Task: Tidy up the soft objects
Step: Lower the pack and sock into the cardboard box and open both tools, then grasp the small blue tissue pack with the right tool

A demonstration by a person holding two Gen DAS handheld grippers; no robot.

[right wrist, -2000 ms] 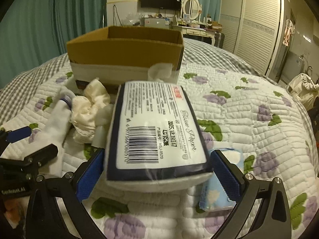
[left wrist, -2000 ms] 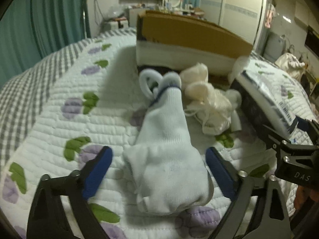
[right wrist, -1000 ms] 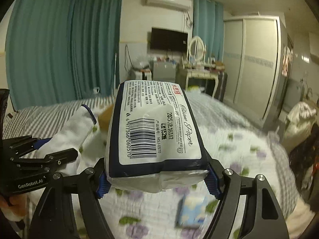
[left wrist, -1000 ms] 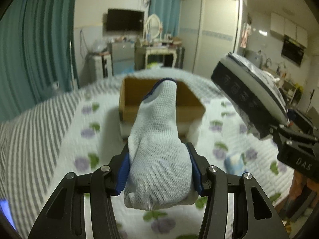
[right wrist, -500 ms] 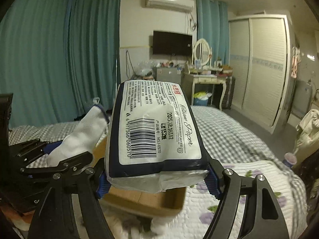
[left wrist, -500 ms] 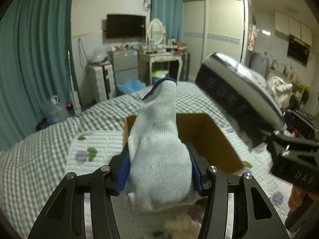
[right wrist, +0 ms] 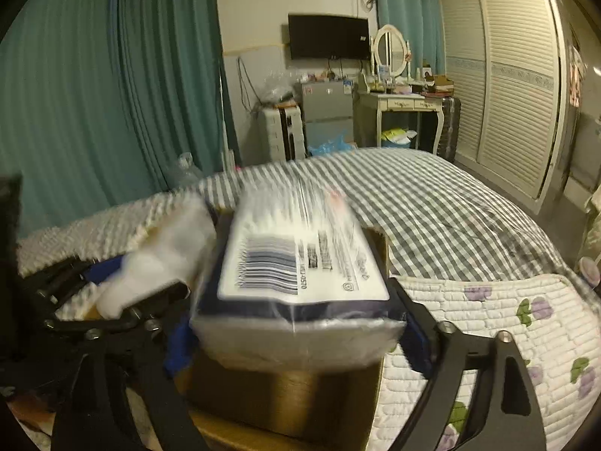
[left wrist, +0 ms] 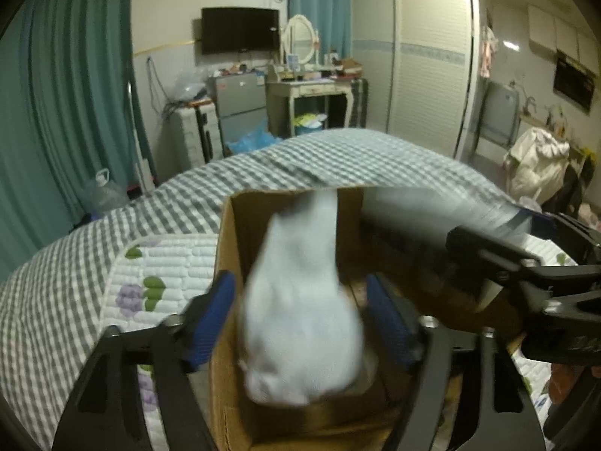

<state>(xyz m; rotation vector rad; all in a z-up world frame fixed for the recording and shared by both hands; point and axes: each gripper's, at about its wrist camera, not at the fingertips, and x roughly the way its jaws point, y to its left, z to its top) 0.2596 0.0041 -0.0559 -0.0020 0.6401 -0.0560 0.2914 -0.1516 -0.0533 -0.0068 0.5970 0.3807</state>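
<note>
My left gripper [left wrist: 300, 323] is open over the brown cardboard box [left wrist: 233, 300]. The white sock [left wrist: 304, 300] is blurred between the parted blue pads, falling into the box. My right gripper [right wrist: 296, 334] is open too, and the tissue pack [right wrist: 300, 285] with its barcode label is blurred, dropping between the fingers into the same box [right wrist: 285, 402]. The sock [right wrist: 157, 259] and the left gripper show at the left of the right wrist view. The right gripper and the tissue pack [left wrist: 432, 203] show at the right of the left wrist view.
The box stands on a bed with a floral quilt [right wrist: 488, 323] and a grey checked blanket [left wrist: 60, 282]. Teal curtains [right wrist: 94, 94], a dressing table [right wrist: 398, 105], a wall TV [left wrist: 240, 30] and a louvred wardrobe [right wrist: 499, 75] lie beyond the bed.
Both grippers have moved down over the box and opened. The sock and the tissue pack, held tight half a second ago, have come loose and are falling into the box.
</note>
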